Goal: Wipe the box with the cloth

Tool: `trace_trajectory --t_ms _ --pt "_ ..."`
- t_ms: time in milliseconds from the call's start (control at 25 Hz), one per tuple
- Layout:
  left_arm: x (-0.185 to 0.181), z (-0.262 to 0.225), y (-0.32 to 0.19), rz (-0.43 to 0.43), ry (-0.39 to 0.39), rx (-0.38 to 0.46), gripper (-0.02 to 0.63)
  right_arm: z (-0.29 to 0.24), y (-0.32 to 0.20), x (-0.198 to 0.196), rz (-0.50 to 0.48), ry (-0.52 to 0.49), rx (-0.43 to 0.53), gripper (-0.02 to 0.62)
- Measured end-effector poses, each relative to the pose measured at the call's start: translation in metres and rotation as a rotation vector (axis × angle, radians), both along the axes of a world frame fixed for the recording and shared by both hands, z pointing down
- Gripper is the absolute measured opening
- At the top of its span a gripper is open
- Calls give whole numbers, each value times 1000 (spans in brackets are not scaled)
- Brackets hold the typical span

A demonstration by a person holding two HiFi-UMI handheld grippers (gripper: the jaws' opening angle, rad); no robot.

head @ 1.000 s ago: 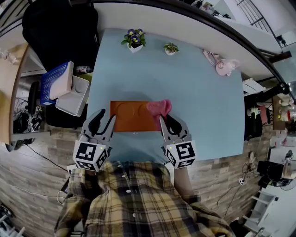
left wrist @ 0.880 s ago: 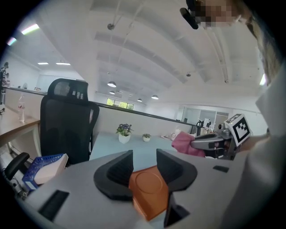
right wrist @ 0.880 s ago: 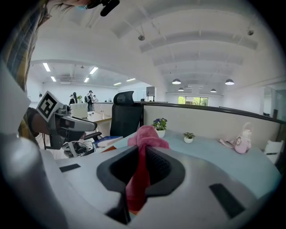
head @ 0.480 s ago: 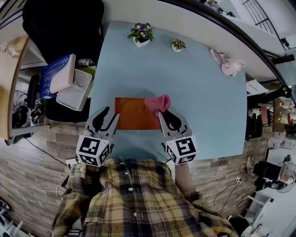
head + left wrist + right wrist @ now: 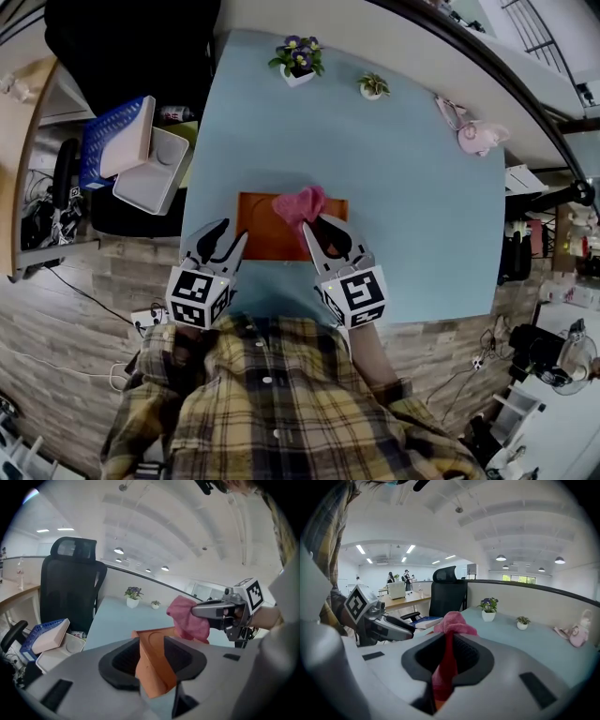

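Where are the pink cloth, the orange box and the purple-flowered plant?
pink cloth (image 5: 298,203), head view, middle of the bunched fabric.
orange box (image 5: 261,214), head view, bare left part of its top.
purple-flowered plant (image 5: 300,53), head view, on the blossoms.

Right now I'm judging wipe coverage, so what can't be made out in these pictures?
- Head view: the box top under the cloth is covered, and its near edge sits behind the left claw and right claw.
- Right gripper view: the box is nearly all hidden by that claw's body and the cloth.
- Left gripper view: whether the cloth touches the box can't be told; the cloth itself blocks that spot.
- Any dirt on the box: too small to see.
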State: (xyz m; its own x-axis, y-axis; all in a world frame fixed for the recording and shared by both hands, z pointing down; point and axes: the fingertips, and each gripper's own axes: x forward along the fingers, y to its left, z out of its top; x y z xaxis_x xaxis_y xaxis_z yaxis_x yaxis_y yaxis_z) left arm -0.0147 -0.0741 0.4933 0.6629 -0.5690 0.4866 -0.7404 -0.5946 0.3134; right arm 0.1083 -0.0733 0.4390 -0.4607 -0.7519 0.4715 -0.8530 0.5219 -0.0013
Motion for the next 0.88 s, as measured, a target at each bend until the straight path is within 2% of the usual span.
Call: trace_trajectory --t_ms 360,760,880 --pt "2 29 9 16 -6 -75 147 13 -13 -43 -124 -14 -7 49" --pt "7 40 12 36 -2 -107 124 32 -40 -86 -248 -2 -29 49" --pt "8 40 12 39 10 -107 129 41 -47 -95 -287 35 -36 49"
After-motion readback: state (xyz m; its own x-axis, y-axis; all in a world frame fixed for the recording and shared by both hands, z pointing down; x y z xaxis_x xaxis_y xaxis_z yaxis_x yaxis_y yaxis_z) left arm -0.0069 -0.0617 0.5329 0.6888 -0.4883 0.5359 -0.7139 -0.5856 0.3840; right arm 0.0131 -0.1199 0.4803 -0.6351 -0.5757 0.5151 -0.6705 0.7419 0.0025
